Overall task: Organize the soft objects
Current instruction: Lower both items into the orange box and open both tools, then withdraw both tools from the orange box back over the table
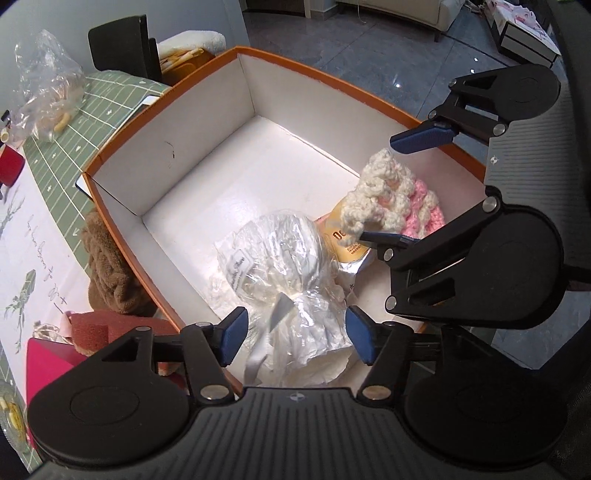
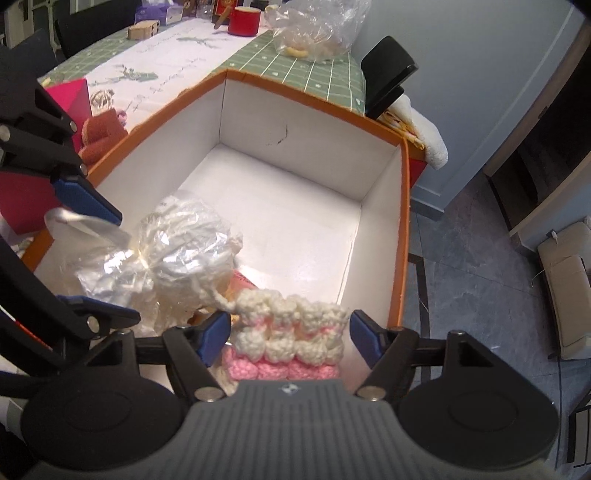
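An orange-rimmed box [image 1: 332,79] [image 2: 314,92] with a white inside stands at the table's edge. In its near corner lies a clear bag of white yarn [image 1: 284,258] [image 2: 177,243]. My left gripper [image 1: 295,336] [image 2: 96,258] stands open astride the bag's tied neck, and its pads do not press on it. A cream and pink crochet piece [image 1: 384,192] [image 2: 291,332] rests beside the bag on a yellow packet [image 1: 343,243]. My right gripper [image 2: 288,336] [image 1: 404,188] is open around the crochet piece, with small gaps at both pads.
Left of the box on the table lie a brown plush thing [image 1: 110,273], a rust-red cloth [image 1: 96,328] and a pink box [image 1: 48,365]. A clear plastic bag [image 2: 317,29] and a red cup [image 2: 243,20] stand farther back. A black chair [image 2: 388,70] holds white fleece [image 2: 424,129].
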Tool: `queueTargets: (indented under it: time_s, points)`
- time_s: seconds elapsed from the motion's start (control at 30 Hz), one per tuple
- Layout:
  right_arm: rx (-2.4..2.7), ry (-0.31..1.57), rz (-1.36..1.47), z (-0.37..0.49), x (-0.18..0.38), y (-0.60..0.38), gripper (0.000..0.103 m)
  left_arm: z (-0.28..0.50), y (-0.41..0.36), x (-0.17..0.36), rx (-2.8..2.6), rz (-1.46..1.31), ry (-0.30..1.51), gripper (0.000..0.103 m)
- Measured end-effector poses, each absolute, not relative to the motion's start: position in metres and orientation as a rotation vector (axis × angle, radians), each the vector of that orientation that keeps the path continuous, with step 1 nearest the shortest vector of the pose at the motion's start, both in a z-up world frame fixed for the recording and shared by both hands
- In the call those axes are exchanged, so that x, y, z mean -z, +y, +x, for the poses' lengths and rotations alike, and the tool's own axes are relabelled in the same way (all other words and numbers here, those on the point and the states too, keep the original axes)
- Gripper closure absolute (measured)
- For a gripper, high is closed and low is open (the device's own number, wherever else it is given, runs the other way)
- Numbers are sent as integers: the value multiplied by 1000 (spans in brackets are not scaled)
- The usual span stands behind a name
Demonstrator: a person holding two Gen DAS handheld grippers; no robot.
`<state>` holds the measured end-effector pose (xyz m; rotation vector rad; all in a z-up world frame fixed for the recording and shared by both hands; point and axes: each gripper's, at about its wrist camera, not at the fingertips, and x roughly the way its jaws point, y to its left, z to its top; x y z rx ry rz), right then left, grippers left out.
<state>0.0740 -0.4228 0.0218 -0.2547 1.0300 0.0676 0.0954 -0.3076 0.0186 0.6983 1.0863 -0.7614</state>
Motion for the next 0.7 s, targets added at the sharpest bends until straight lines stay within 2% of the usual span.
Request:
queueTargets:
  time_s: [0.4, 0.7]
  points:
    - [-41, 895, -145, 64, -56, -434, 28, 102, -275, -61, 756, 577, 1010, 30]
    - [-100, 884, -153, 61, -59, -414, 28, 98, -226, -78, 726, 468, 972, 30]
